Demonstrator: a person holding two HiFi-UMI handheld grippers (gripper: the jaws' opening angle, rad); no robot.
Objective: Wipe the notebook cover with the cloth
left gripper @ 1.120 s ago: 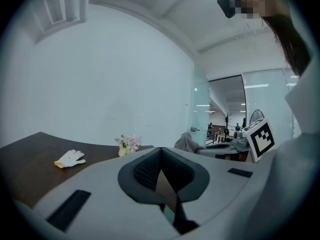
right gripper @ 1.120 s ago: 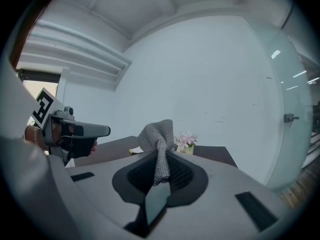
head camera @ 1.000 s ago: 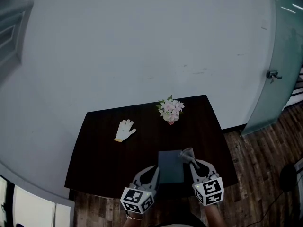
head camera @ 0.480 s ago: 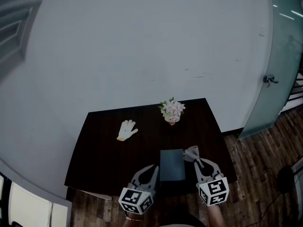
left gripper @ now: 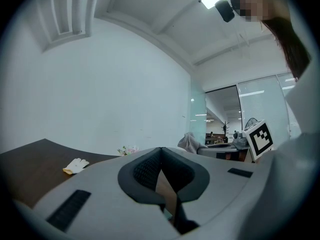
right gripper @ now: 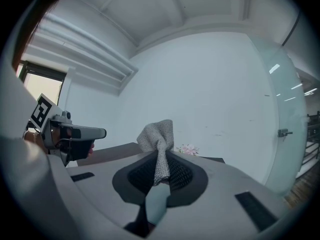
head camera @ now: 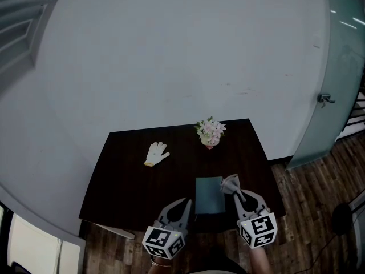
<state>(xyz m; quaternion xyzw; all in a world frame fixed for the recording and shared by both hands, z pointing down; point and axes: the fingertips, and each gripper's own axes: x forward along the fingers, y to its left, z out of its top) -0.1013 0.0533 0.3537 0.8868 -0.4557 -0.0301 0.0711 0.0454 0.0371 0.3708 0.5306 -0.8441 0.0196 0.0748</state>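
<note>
A dark teal notebook (head camera: 209, 194) lies flat near the front edge of the dark table (head camera: 131, 187). My right gripper (head camera: 232, 188) hovers at the notebook's right far corner, shut on a grey knitted cloth (head camera: 230, 183). In the right gripper view the cloth (right gripper: 157, 134) sticks up in a bunch from the closed jaws of the right gripper (right gripper: 159, 156). My left gripper (head camera: 186, 201) is by the notebook's near left corner. Its jaws meet at the tips of the left gripper (left gripper: 160, 150), and I see nothing held there.
A white work glove (head camera: 156, 153) lies at the table's back left. A small pot of pink and white flowers (head camera: 210, 133) stands at the back edge against the pale wall. A glass door (head camera: 336, 67) is to the right, over wooden flooring (head camera: 308, 210).
The head view has drifted a little. Both grippers stay beside the notebook, and the cloth stays in the right one.
</note>
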